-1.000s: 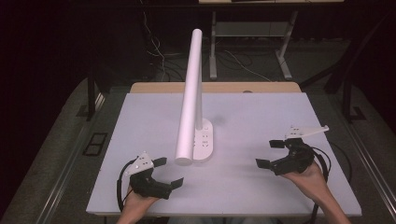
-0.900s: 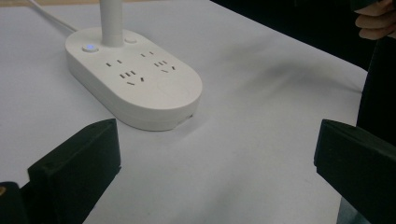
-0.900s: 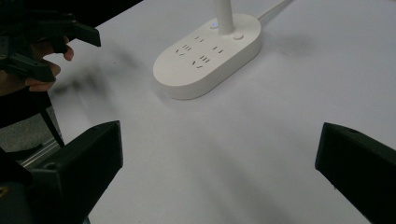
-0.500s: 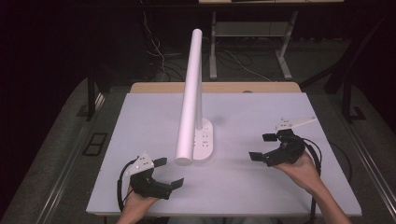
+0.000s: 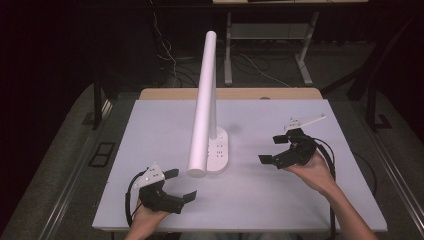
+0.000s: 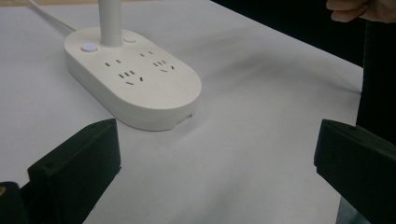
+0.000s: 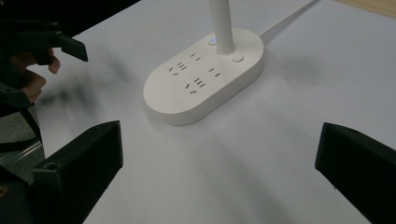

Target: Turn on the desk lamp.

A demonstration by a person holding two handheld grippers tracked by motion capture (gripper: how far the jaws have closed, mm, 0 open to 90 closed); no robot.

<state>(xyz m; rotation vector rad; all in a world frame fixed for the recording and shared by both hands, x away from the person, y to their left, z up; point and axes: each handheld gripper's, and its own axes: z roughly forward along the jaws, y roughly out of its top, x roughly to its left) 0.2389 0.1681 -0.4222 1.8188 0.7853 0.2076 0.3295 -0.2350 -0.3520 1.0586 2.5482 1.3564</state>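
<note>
A white desk lamp stands mid-table. Its oval base [image 5: 218,152] carries several sockets and two buttons, and a long white tube head [image 5: 202,120] slants over it. My left gripper [image 5: 181,185] rests near the front edge, left of the base, jaws wide open and empty. My right gripper [image 5: 270,149] is held above the table to the right of the base, also open and empty. The left gripper view shows the base [image 6: 135,84] ahead of the open left gripper [image 6: 215,172]. In the right gripper view the base [image 7: 205,74] lies beyond the open right gripper [image 7: 215,172].
The white table top [image 5: 300,200] has bare room on both sides of the lamp. The lamp's cable [image 7: 289,16] runs off toward the back. Dark floor, cables and table legs lie beyond the far edge. The other hand's gripper [image 7: 46,42] shows at the top left.
My right gripper has moved left toward the lamp base, with the hand turning a little. The left gripper has stayed put.
</note>
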